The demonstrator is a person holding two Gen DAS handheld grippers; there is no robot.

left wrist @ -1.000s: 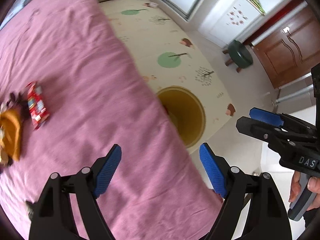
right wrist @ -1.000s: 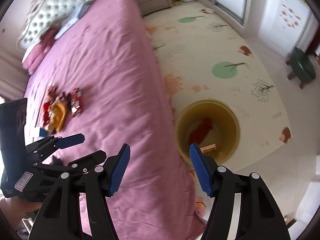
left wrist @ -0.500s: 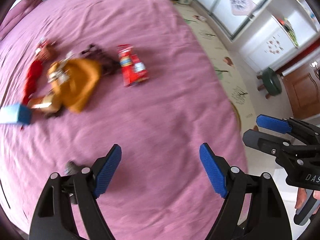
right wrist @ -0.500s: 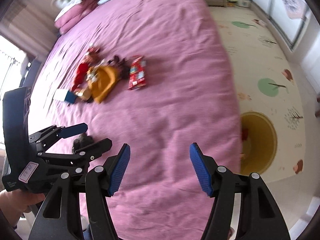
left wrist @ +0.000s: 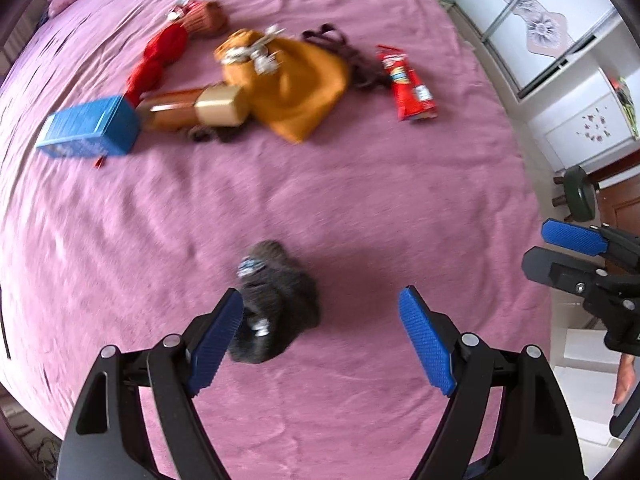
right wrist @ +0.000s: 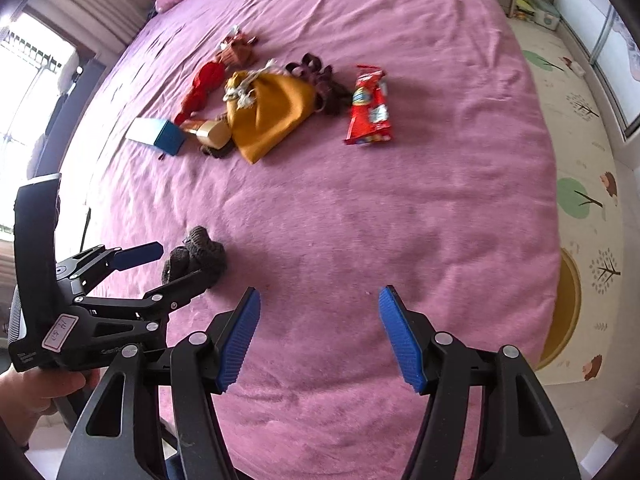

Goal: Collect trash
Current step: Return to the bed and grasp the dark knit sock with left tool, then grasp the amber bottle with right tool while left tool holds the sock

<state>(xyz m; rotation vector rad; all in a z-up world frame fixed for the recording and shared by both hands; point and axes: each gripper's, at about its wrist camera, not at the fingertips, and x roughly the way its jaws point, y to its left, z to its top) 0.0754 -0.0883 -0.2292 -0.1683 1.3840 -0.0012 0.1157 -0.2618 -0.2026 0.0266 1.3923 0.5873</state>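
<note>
While both our grippers stay spread wide and hold nothing, the left gripper (left wrist: 320, 336) hangs over a dark knitted bundle (left wrist: 276, 300) at lower centre, and the right gripper (right wrist: 318, 336) over bare pink bedspread (right wrist: 360, 220); the red snack wrapper (right wrist: 370, 106) lies upper centre.

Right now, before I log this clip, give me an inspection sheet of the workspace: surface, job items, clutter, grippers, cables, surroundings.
Surface: pink bedspread, wrinkled.
Job's things: red snack wrapper lying flat, apart from the pile; blue box; gold-capped tube touching the box.
Clutter: mustard pouch over the pile; red cloth; dark knit bundle alone, nearest the grippers.
Grippers: left gripper open, its left pad beside the bundle, contact unclear; right gripper open, over bare bedspread.
Cables: nothing seen.
Surroundings: patterned play mat right of the bed; yellow bin partly hidden by the bed edge; green stool.
</note>
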